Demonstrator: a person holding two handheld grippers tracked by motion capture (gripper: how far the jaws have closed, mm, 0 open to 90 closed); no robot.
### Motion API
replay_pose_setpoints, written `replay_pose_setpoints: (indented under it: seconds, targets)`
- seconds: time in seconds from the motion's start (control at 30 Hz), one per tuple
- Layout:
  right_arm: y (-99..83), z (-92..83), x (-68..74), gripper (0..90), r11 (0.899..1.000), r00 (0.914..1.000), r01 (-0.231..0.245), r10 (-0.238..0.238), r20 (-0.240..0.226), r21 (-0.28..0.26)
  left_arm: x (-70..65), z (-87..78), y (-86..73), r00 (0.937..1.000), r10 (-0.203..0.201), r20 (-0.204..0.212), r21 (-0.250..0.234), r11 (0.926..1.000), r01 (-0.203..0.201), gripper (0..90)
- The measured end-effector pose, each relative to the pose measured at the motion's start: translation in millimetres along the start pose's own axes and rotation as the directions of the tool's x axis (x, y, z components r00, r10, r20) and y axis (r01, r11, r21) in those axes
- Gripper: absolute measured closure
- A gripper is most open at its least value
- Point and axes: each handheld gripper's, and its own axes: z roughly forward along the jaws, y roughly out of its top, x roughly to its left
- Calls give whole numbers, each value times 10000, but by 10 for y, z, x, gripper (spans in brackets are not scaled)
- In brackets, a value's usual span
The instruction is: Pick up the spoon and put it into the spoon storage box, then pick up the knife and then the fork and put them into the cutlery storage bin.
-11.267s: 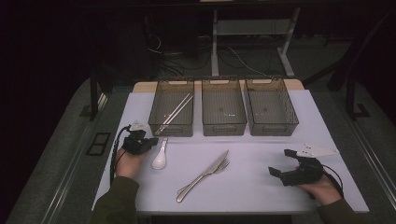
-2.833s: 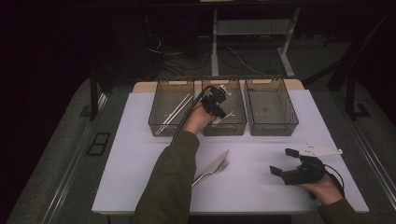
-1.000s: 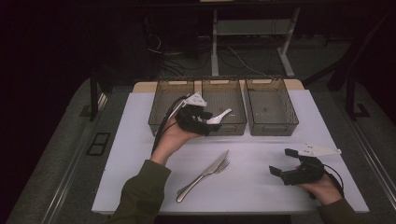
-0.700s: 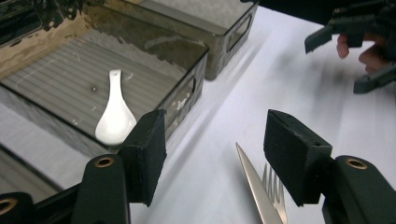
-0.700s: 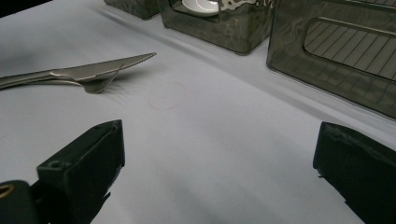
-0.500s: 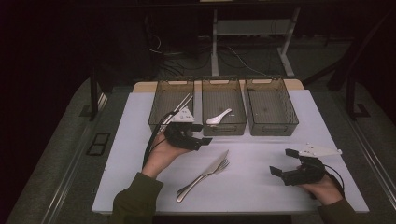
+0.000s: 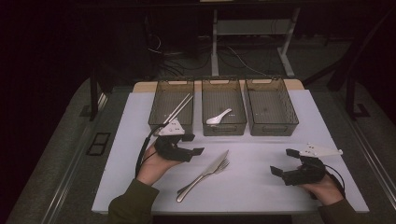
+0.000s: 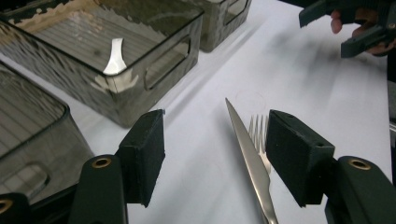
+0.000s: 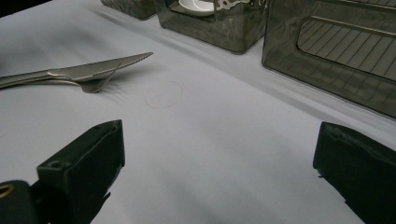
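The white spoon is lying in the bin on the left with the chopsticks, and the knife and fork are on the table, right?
Not quite. The white spoon lies in the middle bin, alone, as the high view shows. The chopsticks are in the left bin. The knife and fork are on the table.

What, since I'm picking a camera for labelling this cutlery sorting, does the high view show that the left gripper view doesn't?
The high view gives the whole layout: three bins in a row, the chopsticks in the leftmost one, and both of the person's forearms. The left gripper view gives the close-up: the left gripper is open, with the knife blade lying against the fork tines just ahead of its pads. Both share the spoon in the middle bin, the knife and fork, and the right gripper.
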Motion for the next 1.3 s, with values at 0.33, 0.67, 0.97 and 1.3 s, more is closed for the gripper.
replay_pose_setpoints:
  seconds: [0.33,0.67,0.97,1.3]
  targets:
    - [1,-3,-1,20,10000,10000,-1,1,6,3,-73,-60,-189,9999,14,-107,-89,10000,-15,341]
    - [6,16,-7,20,10000,10000,43,-43,10,33,-201,-30,-409,9999,-160,-61,144,9998,160,355]
    - [6,20,5,20,10000,10000,86,-86,-26,41,-324,107,-505,9993,-139,355,733,9972,113,386]
    - [7,29,5,20,9999,9999,117,-116,-28,56,-374,285,-595,9979,-140,634,1702,9854,31,450]
